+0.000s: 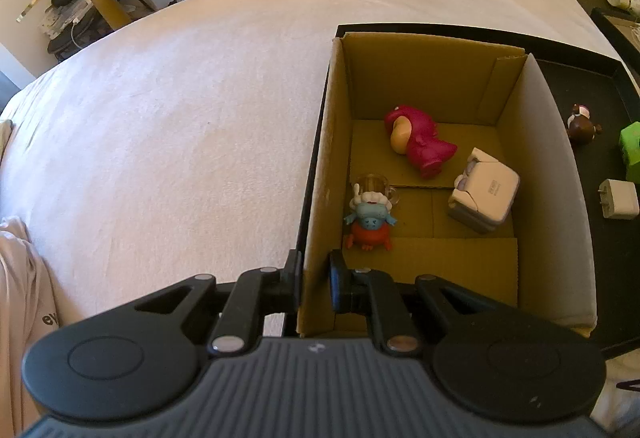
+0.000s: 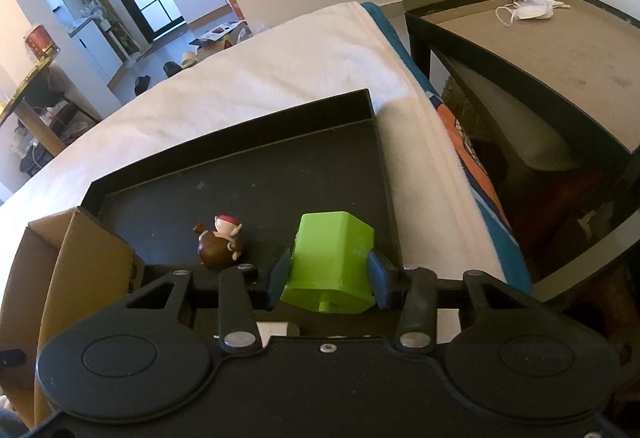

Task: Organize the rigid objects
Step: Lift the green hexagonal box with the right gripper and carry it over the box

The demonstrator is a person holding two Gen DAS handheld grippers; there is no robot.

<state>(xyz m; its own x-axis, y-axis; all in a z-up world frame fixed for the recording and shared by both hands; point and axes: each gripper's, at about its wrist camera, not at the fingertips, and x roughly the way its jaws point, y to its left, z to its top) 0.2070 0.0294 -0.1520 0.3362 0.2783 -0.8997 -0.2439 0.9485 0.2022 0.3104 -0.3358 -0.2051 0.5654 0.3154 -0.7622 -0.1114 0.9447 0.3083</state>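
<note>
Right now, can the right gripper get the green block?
Probably yes. The right gripper already has the green block between its fingers on the black tray, and nothing blocks it.

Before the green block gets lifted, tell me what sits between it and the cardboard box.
The green block sits between the right tool's pads on the black tray. Toward the cardboard box, a small brown figurine stands on the tray, and the box's near wall rises beyond it. Lifting over both should avoid them.
</note>
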